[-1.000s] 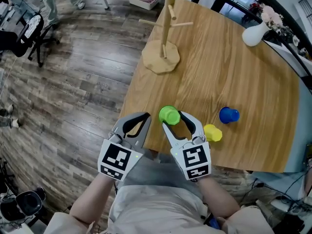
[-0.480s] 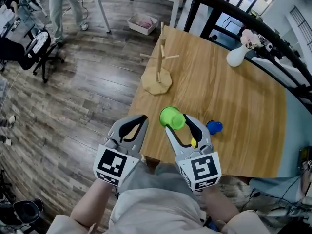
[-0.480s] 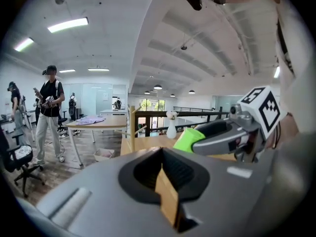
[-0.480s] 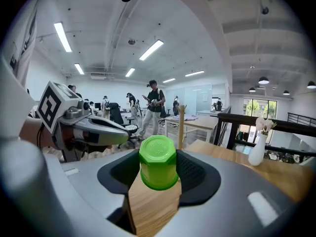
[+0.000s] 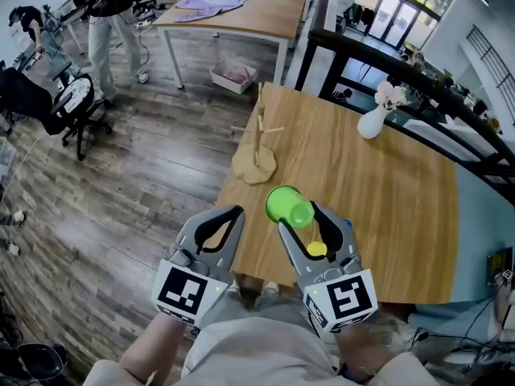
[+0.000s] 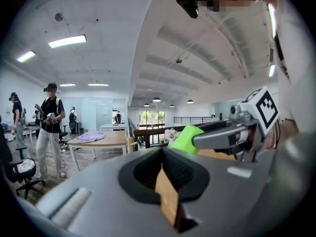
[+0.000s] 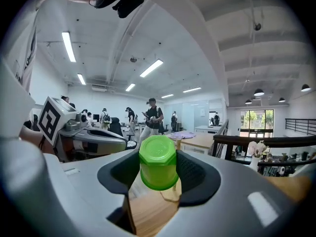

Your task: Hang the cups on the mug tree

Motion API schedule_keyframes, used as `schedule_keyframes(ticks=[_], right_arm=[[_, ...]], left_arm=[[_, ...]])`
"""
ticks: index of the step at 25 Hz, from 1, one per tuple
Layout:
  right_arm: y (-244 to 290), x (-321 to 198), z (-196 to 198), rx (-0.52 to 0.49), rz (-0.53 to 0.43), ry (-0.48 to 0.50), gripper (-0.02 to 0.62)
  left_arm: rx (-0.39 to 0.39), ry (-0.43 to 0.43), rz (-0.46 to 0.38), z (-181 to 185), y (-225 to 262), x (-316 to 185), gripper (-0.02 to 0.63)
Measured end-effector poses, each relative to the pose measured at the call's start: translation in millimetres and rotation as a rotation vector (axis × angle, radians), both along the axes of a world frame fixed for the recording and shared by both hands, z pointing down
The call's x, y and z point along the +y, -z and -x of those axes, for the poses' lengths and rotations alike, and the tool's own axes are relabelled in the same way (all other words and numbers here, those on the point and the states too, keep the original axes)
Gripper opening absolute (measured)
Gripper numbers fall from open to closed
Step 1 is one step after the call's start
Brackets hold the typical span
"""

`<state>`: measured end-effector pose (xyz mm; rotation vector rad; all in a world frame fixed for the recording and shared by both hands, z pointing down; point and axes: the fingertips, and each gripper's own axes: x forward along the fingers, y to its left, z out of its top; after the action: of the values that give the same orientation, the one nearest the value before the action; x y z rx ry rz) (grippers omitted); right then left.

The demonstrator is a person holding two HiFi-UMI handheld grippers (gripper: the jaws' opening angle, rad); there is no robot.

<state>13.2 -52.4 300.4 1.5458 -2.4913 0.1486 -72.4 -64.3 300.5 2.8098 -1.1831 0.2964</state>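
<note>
My right gripper (image 5: 299, 214) is shut on a green cup (image 5: 287, 204) and holds it in the air above the near edge of the wooden table (image 5: 386, 207). In the right gripper view the green cup (image 7: 158, 163) sits base-forward between the pads of that gripper (image 7: 158, 171). My left gripper (image 5: 234, 212) hovers beside it to the left, shut and empty; in its own view the left gripper (image 6: 163, 153) shows its tips together. The wooden mug tree (image 5: 257, 147) stands bare at the table's far left corner. A yellow cup (image 5: 316, 249) shows on the table under the right gripper.
A white vase with flowers (image 5: 372, 121) stands at the table's far side. Left of the table is wooden floor with an office chair (image 5: 68, 103). A second table (image 5: 241, 10) with cloth and a standing person (image 5: 105, 22) are farther back.
Both grippers have risen together. The green cup has come up off the table in the right gripper and now hangs higher above the near edge.
</note>
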Motion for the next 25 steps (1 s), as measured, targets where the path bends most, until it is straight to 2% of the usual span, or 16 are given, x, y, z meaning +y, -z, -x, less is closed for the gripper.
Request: schedule_keyframes(ticks=[5, 11, 25], right_arm=[[30.1, 11.9, 5.3, -0.025, -0.051, 0.019, 0.235], [43.8, 14.7, 10.0, -0.027, -0.084, 0.035, 0.235], [68.1, -20.6, 24.4, -0.051, -0.133, 0.032, 0.235]], left_arm=[[0.012, 0.01, -0.041, 1.7, 27.6, 10.4, 0.002], [0.016, 0.027, -0.041, 7.7, 33.9, 19.2, 0.002], [0.029, 0.056, -0.062, 17.0, 46.3, -6.6, 0.002]])
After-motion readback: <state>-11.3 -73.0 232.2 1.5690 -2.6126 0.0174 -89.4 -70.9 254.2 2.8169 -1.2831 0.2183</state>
